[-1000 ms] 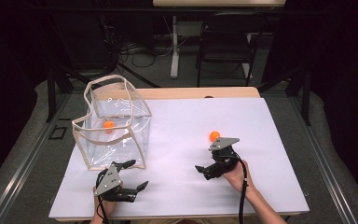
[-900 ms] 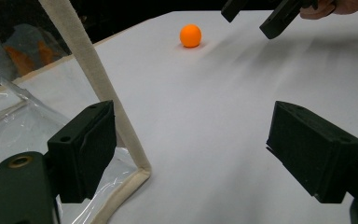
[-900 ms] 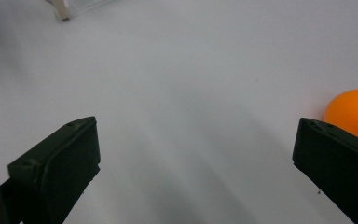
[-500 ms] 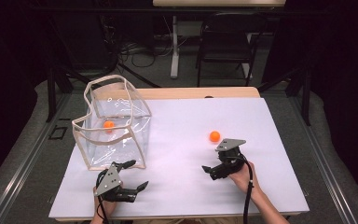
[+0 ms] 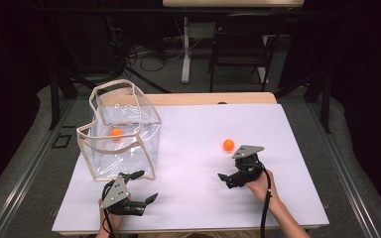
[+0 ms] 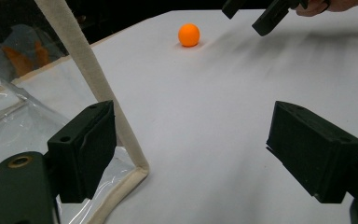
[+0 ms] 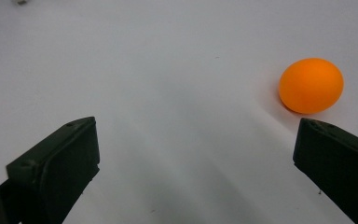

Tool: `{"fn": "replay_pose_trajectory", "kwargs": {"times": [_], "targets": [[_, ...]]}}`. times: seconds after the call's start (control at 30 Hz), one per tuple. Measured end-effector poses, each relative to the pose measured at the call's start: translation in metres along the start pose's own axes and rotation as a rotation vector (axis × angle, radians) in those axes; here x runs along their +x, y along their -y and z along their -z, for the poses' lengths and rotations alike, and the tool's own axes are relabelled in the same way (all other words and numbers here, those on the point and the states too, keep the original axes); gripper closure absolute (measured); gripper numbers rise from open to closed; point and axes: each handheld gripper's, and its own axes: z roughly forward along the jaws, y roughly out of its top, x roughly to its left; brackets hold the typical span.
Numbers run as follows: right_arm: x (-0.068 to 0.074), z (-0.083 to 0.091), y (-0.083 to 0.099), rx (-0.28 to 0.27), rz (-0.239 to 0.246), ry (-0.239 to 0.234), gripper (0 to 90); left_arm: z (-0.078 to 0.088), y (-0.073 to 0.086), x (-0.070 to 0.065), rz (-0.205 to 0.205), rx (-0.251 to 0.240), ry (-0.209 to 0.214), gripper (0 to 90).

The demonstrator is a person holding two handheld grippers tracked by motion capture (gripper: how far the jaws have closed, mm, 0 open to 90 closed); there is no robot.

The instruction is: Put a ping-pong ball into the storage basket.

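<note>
Where the white tabletop (image 5: 188, 198) lies bare right of its middle, a ball (image 5: 228, 145), orange, rests loose, touching nothing but the surface.

Right gripper (image 5: 224, 179): held in a hand (image 5: 259, 184) toward the near edge, just short of the ball and to its near side; jaws spread wide with nothing between them. In the right gripper view the ball (image 7: 311, 85) sits just beyond the tip of one jaw, outside the gap.

Left gripper (image 5: 145, 187): near the near-left corner; jaws spread, holding nothing. In the left gripper view one jaw stands just beside the cloth-trimmed lower corner of the bag (image 6: 98, 93); whether they touch cannot be told.

Bag (image 5: 124, 148): clear plastic, beige trim, standing open-topped at the left side of the tabletop. Second ball (image 5: 115, 132), orange, inside it, well apart from the first.
</note>
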Motion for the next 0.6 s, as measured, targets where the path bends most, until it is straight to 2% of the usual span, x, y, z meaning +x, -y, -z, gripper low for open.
{"fn": "replay_pose_trajectory", "kwargs": {"times": [0.27,0.43,0.6], "targets": [[-0.006,-0.001,-0.003,-0.01,0.0,0.033,0.0,0.0,0.0,0.0,0.002,0.004,-0.002,15.7],[-0.012,-0.004,-0.004,0.004,0.004,0.056,0.0,0.0,0.0,0.0,0.004,0.001,0.0,15.7],[-0.02,-0.008,-0.008,-0.001,-0.014,0.071,0.0,0.0,0.001,0.0,0.008,-0.001,-0.001,15.7]]}}
